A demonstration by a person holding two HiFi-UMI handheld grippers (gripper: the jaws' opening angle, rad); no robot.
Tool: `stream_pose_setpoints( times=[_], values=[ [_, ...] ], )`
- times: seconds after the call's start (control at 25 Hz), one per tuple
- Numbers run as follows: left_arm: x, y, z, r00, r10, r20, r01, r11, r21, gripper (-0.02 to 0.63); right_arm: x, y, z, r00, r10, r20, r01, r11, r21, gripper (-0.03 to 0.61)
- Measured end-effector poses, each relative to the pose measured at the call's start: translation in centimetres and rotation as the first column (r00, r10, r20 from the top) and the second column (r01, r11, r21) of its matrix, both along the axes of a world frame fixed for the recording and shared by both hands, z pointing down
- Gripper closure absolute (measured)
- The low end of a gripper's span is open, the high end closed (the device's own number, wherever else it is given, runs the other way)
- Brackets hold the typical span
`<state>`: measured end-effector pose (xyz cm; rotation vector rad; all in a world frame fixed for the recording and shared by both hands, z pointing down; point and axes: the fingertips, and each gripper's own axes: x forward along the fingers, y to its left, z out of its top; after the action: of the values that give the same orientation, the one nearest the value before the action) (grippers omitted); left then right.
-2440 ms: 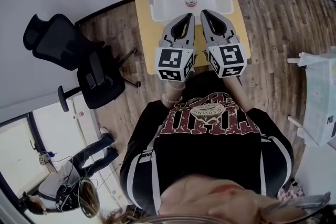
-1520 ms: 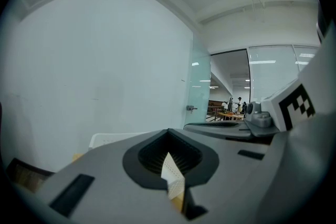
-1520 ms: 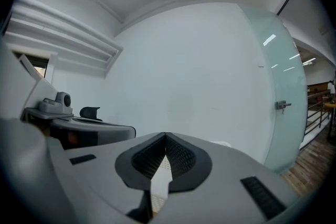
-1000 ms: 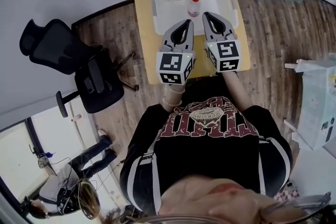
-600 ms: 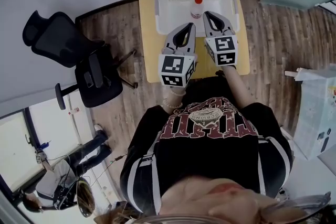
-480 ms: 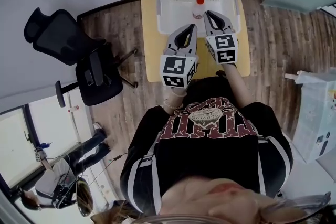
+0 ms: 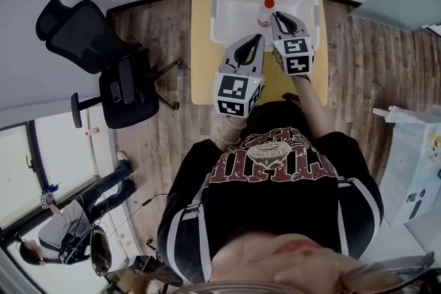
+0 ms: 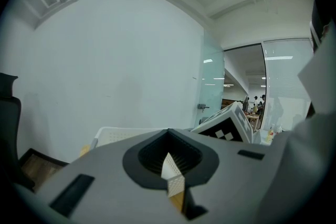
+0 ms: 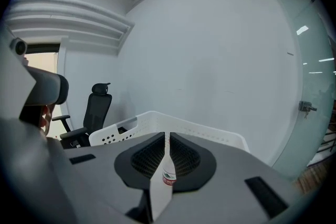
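The left gripper [image 7: 257, 38] has its jaws pressed together with nothing between them; its own view [image 8: 168, 162] shows the pads meeting in one seam. The right gripper [image 7: 278, 15] is also closed down to a hairline slit and holds nothing [image 9: 167, 150]. Neither touches anything.

The right gripper hangs over the near half of the basket [image 7: 219, 5], its tip just beside the bottle [image 7: 267, 8]. In its own view the bottle [image 9: 168, 176] stands straight ahead past the closed tips, with the far wall of the basket [image 9: 178, 126] behind it. The left gripper is above the basket's near rim, to the left of the right one and farther from the bottle. From the left gripper view the basket [image 8: 118, 135] lies ahead, and the right gripper's marker cube [image 8: 227, 124] rises to its right.

The basket is white and perforated, and sits on a small yellow table [image 7: 202, 51] against the wall. A black chair [image 7: 93, 51] stands well left of the basket on the wood floor.

The bottle is small, clear plastic with a red cap and a red and green label band. It stands upright in the basket, right of its middle.
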<state>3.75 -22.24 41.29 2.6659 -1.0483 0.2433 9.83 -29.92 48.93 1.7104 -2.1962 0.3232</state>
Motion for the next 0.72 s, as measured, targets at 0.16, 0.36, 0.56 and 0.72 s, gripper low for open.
stream_pose_setpoints(
  times=[0.16,0.36,0.56,0.72],
  values=[
    [0.1,0.1,0.1,1.0,-0.009,0.005,0.009,1.0,0.001,0.574,0.6,-0.8,0.8,1.0,-0.004,-0.011,0.004,1.0,-0.016,0.557],
    [-0.7,-0.5,0.2,0.999,-0.033,0.008,0.033,0.999,-0.003,0.574,0.4,-1.9,2.1,1.0,-0.022,-0.006,0.021,0.998,-0.062,0.497],
    [-2.0,-1.4,0.8,0.999,-0.045,0.002,0.045,0.999,-0.013,0.574,-0.2,-3.6,3.2,1.0,-0.026,-0.016,0.025,0.996,-0.084,0.482],
    [-2.3,-1.5,1.0,0.998,-0.058,0.01,0.058,0.998,-0.015,0.574,-0.1,-4.1,3.4,0.999,-0.03,-0.022,0.028,0.995,-0.097,0.468]
  ],
)
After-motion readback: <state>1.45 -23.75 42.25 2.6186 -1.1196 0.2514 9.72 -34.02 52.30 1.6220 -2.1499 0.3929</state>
